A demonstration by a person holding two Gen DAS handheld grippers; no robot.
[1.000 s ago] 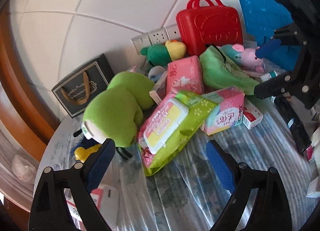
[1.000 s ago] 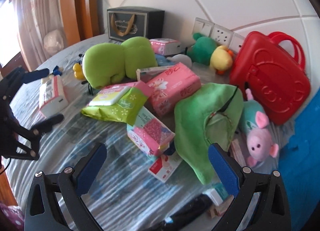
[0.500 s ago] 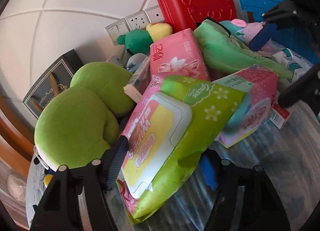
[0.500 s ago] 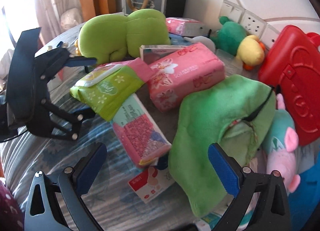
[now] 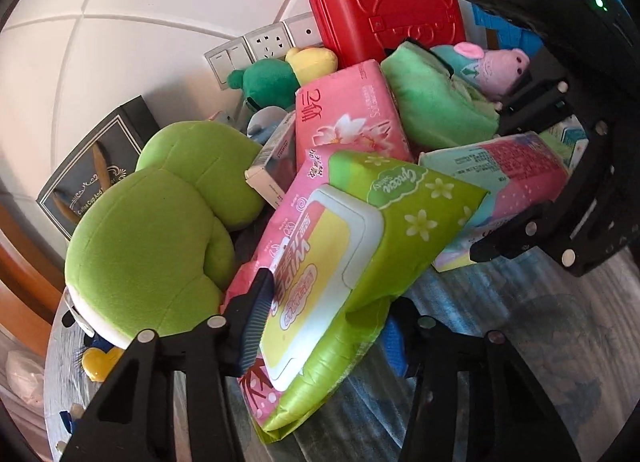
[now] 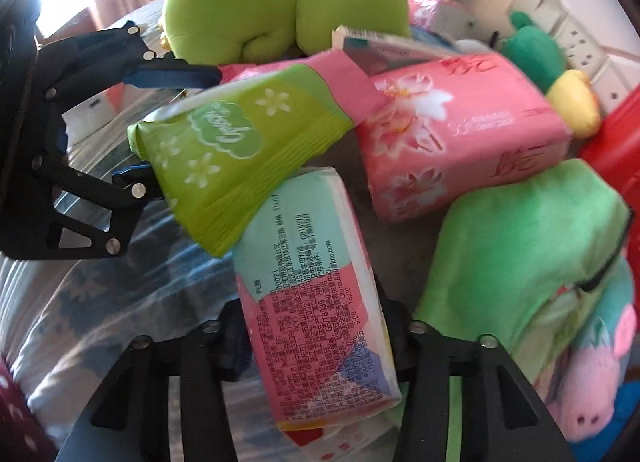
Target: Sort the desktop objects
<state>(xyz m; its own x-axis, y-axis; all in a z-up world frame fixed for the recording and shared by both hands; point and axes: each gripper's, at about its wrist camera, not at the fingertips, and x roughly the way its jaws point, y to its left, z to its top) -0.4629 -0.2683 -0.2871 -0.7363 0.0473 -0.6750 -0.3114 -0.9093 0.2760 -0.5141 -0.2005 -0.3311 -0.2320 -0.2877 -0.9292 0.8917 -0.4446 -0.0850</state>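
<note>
A green and pink wet-wipes pack [image 5: 360,230] leans on the pile of objects. My left gripper [image 5: 324,326] has its near end between the fingers; the jaws are closing and the pads press on it. From the right wrist that same wipes pack [image 6: 240,150] shows with the left gripper [image 6: 160,130] clamped above and below it. A pink and mint tissue pack [image 6: 316,302] lies partly under the wipes. My right gripper [image 6: 316,334] straddles it, jaws closing, pads against both sides. In the left wrist view the right gripper [image 5: 508,178] reaches down over this tissue pack [image 5: 480,166].
A lime frog plush [image 5: 152,238] sits left of the wipes. Behind lie a large pink tissue pack [image 5: 348,118], a green plush bag [image 5: 436,102], a pig plush [image 5: 488,66], a red case [image 5: 384,10] and a dark gift box [image 5: 88,166]. The blue-patterned tablecloth [image 5: 520,342] shows in front.
Both grippers came down and forward into the pile. The left jaws narrowed around the wipes pack; the right jaws, wide before, closed in on the pink and mint tissue pack.
</note>
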